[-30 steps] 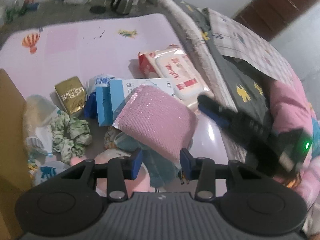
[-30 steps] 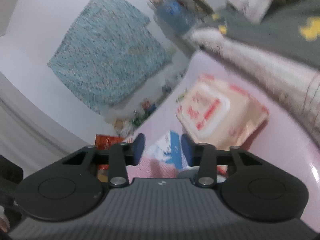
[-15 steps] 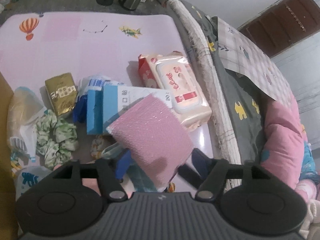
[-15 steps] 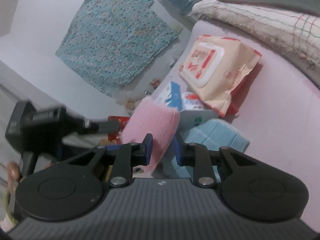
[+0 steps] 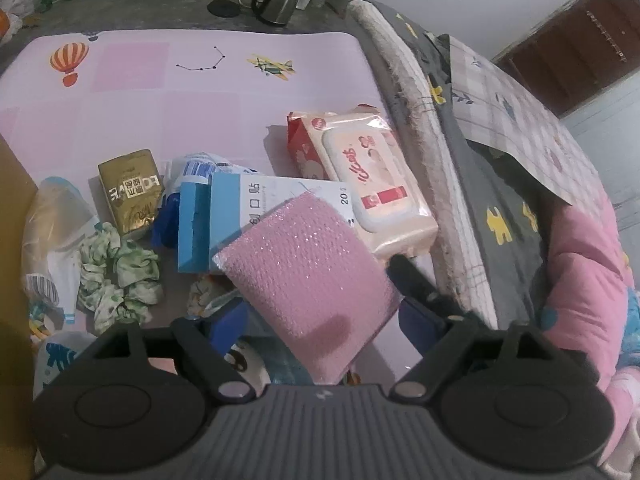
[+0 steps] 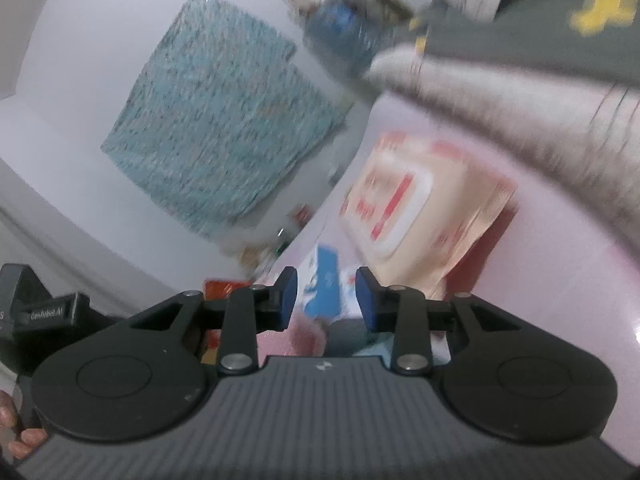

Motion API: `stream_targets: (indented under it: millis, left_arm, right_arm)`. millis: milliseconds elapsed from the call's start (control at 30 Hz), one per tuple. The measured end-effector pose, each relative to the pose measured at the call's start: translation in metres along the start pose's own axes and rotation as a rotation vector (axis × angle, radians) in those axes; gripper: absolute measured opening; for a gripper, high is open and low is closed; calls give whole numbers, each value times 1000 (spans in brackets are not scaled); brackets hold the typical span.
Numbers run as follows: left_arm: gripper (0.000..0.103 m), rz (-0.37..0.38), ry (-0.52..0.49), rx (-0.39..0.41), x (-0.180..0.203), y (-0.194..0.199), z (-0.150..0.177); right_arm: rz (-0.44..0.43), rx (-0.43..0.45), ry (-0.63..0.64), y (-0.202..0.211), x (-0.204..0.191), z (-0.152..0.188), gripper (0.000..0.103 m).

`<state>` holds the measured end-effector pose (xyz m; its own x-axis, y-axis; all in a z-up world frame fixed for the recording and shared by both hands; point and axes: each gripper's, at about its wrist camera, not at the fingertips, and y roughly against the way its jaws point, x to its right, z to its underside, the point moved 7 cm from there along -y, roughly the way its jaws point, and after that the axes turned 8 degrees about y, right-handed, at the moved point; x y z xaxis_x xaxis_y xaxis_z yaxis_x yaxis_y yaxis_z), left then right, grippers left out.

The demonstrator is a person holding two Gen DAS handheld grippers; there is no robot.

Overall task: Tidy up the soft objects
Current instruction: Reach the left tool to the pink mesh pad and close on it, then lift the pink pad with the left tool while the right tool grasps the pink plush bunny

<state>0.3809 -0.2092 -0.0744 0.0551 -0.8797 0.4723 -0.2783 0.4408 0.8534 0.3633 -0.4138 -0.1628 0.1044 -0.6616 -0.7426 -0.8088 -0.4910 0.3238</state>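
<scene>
Pink play mat point(image 5: 160, 112) with wipes pack point(image 5: 372, 184), gold packet point(image 5: 130, 192), scrunchie point(image 5: 118, 276).

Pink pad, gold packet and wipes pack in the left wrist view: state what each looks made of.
Pink pad: seemingly a scouring sponge in woven sparkly mesh; tiny glints dot its surface. Gold packet: metallic foil or foil-look film, shiny and creased. Wipes pack: soft glossy plastic film with crimped ends, plus a rigid white flip lid, probably hard plastic.

1. left gripper point(image 5: 322, 322): black plastic body, ribbed grey top plate, two round black discs, silver screws at the finger pivots, blue pads.
2. right gripper point(image 6: 326, 300): same build; small white logo on the ribbed plate, blue pads point(image 6: 289, 298).
3. Fingertips of a hand point(image 6: 18, 442) at the lower left corner, no sleeve visible.
</scene>
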Motion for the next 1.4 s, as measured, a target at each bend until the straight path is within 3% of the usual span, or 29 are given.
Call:
stream_targets:
  millis: [167, 367, 700, 933, 1100, 1400]
  left_arm:
    - [86, -6, -16, 20, 3, 0, -4]
    - [92, -46, -73, 35, 11, -1, -2]
    - [92, -156, -173, 21, 16, -9, 7]
    - [92, -206, -185, 13, 11, -7, 8]
    - [83, -232, -181, 9, 2, -4, 8]
    - [78, -167, -166, -5, -4, 6, 11]
  right_arm:
    - [-36, -16, 51, 7, -17, 17, 30]
    - [-20, -59, 146, 15, -45, 41, 30]
    - [8, -43, 270, 36, -61, 53, 31]
    - [5, -22, 342, 45, -82, 65, 31]
    - [-3, -3, 366, 50, -92, 69, 31]
    - [-18, 2, 372, 60, -98, 74, 32]
